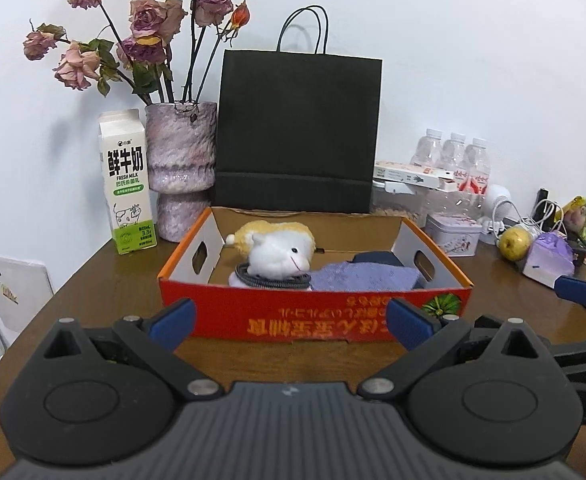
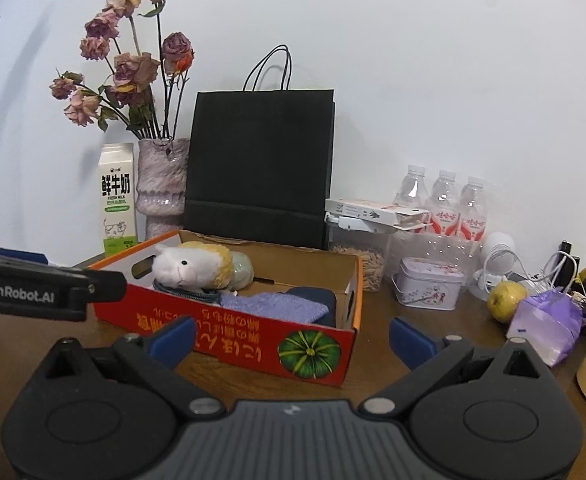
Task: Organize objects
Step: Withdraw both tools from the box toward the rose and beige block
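Note:
A red cardboard box point(image 1: 313, 314) point(image 2: 229, 324) stands on the brown table. Inside it lie a white and yellow plush sheep point(image 1: 279, 254) point(image 2: 191, 266), a purple cloth point(image 1: 367, 278) point(image 2: 273, 306), a dark blue item point(image 1: 375, 258) and a coiled grey cable point(image 1: 271, 280). My left gripper point(image 1: 291, 320) is open and empty, just in front of the box. My right gripper point(image 2: 291, 338) is open and empty, before the box's right front corner. One of its blue fingertips point(image 1: 583, 290) shows in the left wrist view.
Behind the box stand a milk carton point(image 1: 127, 182) point(image 2: 117, 196), a vase of dried roses point(image 1: 181, 168) point(image 2: 161, 188) and a black paper bag point(image 1: 297, 132) point(image 2: 259, 168). To the right are water bottles point(image 2: 445, 204), a tin point(image 2: 429, 286), a pear point(image 2: 505, 301) and a purple packet point(image 2: 547, 324).

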Motion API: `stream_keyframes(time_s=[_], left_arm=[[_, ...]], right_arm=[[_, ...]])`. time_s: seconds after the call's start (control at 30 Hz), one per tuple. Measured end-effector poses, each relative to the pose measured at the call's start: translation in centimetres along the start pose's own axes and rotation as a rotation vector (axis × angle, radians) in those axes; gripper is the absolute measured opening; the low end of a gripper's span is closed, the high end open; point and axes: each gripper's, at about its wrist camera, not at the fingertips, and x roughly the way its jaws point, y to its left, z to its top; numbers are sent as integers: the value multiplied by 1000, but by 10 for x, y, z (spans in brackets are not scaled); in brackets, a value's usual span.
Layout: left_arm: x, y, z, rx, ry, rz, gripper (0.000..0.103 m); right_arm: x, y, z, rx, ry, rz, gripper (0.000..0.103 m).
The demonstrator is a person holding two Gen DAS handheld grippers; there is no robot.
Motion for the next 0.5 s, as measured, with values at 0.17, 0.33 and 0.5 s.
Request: stream_keyframes(time_s=[0.17,0.33,0.5], left_arm=[[-16,-4,-8,-8,7,-4,103],[-27,-4,-16,-20,21,0,103],[-34,-8,-28,-12,53,-2,103]], right_arm=[[-20,-5,-8,3,2,-5,103],[-33,-10,-17,0,14,-13,103],[-46,-17,-31,-13,37,-18,103]])
